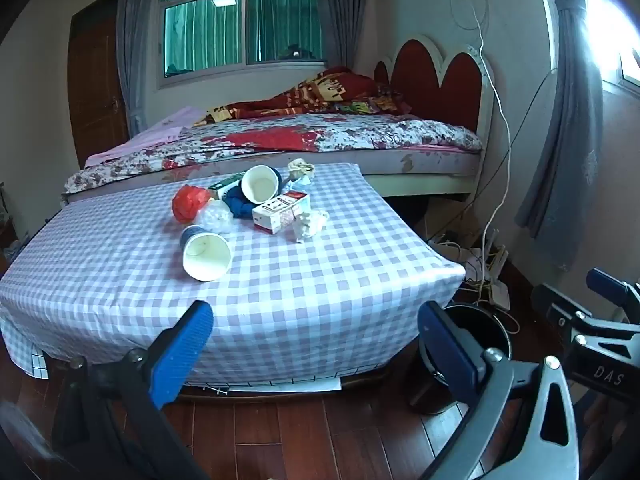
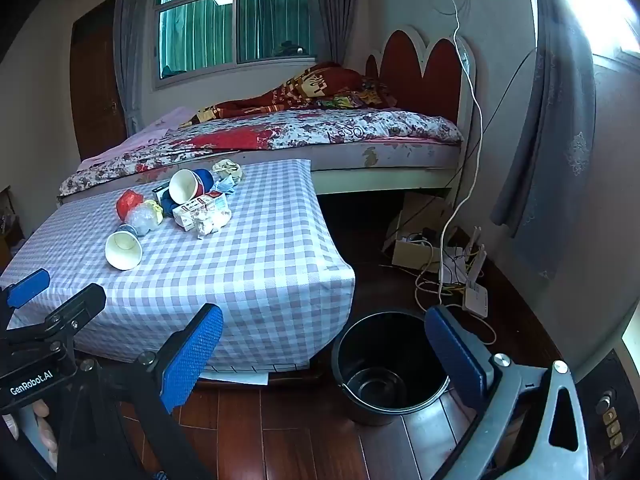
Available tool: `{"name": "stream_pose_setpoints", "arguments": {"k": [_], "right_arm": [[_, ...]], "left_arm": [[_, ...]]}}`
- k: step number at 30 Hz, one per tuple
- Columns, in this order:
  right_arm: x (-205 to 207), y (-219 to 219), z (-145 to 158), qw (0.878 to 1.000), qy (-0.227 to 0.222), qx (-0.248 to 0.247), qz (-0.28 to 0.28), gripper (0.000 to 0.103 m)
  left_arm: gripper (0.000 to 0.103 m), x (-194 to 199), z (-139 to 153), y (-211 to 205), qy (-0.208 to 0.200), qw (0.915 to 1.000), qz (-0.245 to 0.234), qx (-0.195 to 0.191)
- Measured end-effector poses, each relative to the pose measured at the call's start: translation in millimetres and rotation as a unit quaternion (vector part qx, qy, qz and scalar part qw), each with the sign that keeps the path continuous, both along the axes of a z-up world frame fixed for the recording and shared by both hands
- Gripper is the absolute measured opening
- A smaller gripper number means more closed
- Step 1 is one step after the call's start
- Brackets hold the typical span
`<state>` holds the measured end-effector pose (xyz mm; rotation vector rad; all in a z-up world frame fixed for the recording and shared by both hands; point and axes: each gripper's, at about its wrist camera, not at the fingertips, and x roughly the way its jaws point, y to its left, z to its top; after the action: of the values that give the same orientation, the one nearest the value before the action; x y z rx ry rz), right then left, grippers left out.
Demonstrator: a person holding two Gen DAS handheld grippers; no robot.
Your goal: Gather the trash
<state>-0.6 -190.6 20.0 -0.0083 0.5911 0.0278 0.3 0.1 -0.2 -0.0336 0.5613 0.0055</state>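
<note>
Left gripper (image 1: 316,344), jaws spread wide and empty; beyond its fingers, trash pile (image 1: 248,208) on the checked table (image 1: 320,280). Right gripper (image 2: 324,344), likewise released; black bin (image 2: 390,364) stands between its fingers on the floor.

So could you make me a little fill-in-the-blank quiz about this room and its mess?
1. The trash lies on a table covered by a ____ cloth.
2. The black bin stands on the floor and is ____ inside.
3. The nearest paper cup lies on its ____.
4. Both the left gripper and the right gripper are ____.

Missing words: checked; empty; side; open
</note>
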Motion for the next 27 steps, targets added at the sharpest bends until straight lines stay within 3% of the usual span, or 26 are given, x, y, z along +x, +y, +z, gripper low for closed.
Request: {"name": "stream_pose_setpoints", "arguments": {"k": [27], "right_arm": [[0.6,0.6,4.1,1.0,-0.007,0.002,-0.003,0.102]], "left_arm": [[0.102,-1.7,0.6,3.7,0.007,0.9999,0.003,0.01]]}}
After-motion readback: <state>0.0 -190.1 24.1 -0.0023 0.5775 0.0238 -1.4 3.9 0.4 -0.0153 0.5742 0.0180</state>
